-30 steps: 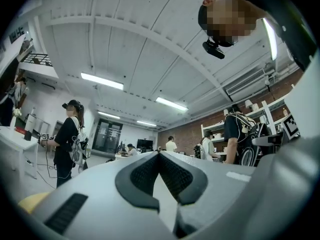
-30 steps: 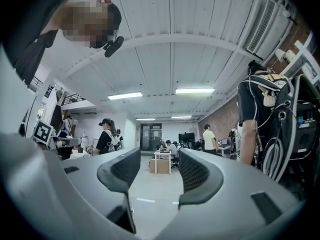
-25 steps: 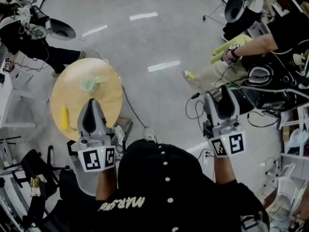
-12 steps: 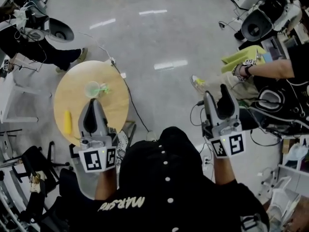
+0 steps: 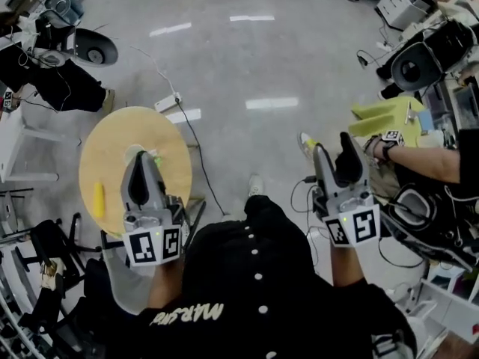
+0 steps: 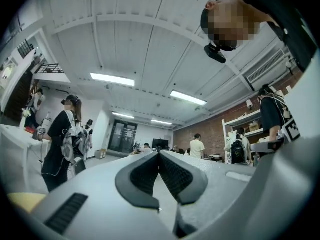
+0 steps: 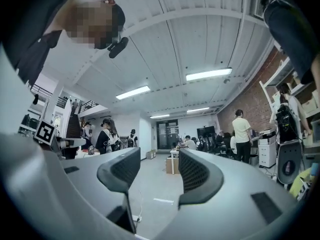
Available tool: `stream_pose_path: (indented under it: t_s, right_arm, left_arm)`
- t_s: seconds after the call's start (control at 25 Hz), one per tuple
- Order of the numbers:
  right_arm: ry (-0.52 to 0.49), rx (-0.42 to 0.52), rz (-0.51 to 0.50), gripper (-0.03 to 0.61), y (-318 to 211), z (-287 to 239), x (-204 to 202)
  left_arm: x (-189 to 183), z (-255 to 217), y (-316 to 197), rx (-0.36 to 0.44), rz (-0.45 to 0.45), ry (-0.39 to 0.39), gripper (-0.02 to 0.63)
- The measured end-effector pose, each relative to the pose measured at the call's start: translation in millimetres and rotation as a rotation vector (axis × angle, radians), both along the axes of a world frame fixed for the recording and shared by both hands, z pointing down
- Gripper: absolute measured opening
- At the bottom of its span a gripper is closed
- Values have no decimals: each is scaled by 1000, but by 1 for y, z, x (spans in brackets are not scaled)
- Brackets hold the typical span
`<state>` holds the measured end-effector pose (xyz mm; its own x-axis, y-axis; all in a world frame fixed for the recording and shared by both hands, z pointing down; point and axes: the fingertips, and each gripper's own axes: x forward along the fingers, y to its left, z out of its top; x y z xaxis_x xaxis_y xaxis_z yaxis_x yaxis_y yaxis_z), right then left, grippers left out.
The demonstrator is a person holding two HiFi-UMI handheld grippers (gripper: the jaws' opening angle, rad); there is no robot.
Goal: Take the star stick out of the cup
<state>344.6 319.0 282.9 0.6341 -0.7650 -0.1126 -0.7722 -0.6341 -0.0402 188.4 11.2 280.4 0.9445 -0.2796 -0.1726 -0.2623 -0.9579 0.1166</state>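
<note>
Two empty grippers, your left gripper (image 6: 159, 155) pinched closed, your right gripper (image 7: 158, 158) parted, both their views on ceiling (image 6: 150, 44), only head view shows round table (image 5: 105, 148), cup (image 5: 132, 153).

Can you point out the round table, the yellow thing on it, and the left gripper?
Round light wooden table (image 5: 108, 152): head view, bare top left of centre.
Long yellow object (image 5: 98, 200): head view, its middle.
Left gripper (image 5: 140, 158): head view, between its fingertips.

Cup (image 5: 132, 153) and oblong item (image 5: 98, 199) on table (image 5: 105, 137) at left, cup just beyond left hand-held gripper (image 5: 141, 160).
</note>
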Motion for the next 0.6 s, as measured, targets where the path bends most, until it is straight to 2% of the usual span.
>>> stream_pose_path:
  t_s: [0.12,0.4,0.48,0.6]
  right_arm:
    - [12,-3,-19,229,-6,-7,44]
    - [9,-5,-64,229,-1,-6,145]
    - [6,-4,-77,229,-3,-5,168]
    - [7,-14,-102,229,-14,-2,181]
  left_arm:
    - [42,-10,9,23,28,12,-5]
    - [116,-10,8,20,-69,-3,-5]
    - [132,-12,7,23,-84,3,-5]
    - [136,-16,2,38,-98,18,-5]
